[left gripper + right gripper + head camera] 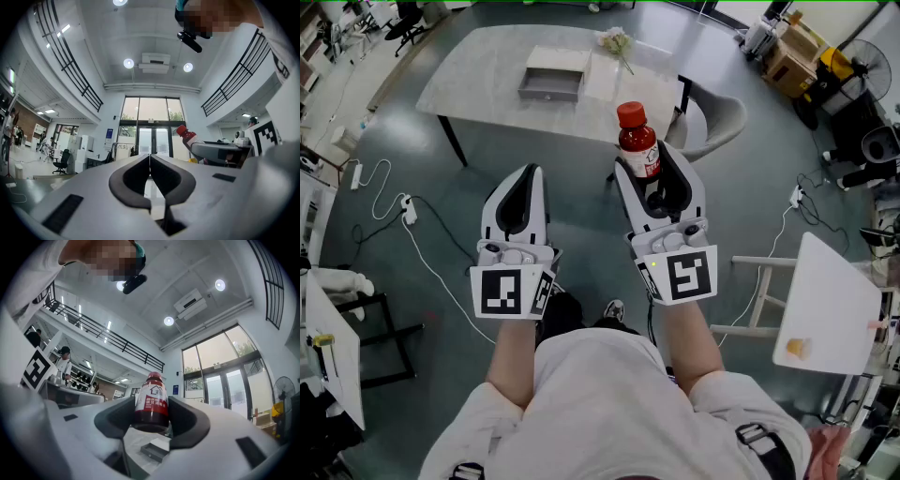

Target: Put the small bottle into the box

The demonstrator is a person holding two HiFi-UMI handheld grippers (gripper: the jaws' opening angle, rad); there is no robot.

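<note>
Looking down through the head camera, I see both grippers held out in front of the person's body, side by side over a dark floor [581,234]. My right gripper [647,161] is clamped on the small bottle [638,145]: its own camera shows the two dark pads pressing on either side of the lower body, with the bottle standing upright and its red cap and white-and-red label rising above the jaws. It holds dark red liquid. My left gripper [525,174] is clenched on nothing; in its own view the pads meet along a thin line, and the bottle's red cap shows off to the right in the other gripper. The box [549,91], a shallow grey tray, sits open on the grey table [478,75] ahead, well apart from the bottle, which is up in the air at the near edge of the table as the head view frames it. A white flat piece [605,77] lies just beside the box on its right, and a flower sprig [616,40] rests beyond that near the far edge. A pale chair [717,117] stands at the table's right end, close behind the right gripper. Cables [408,211] trail across the floor at the left.
</note>
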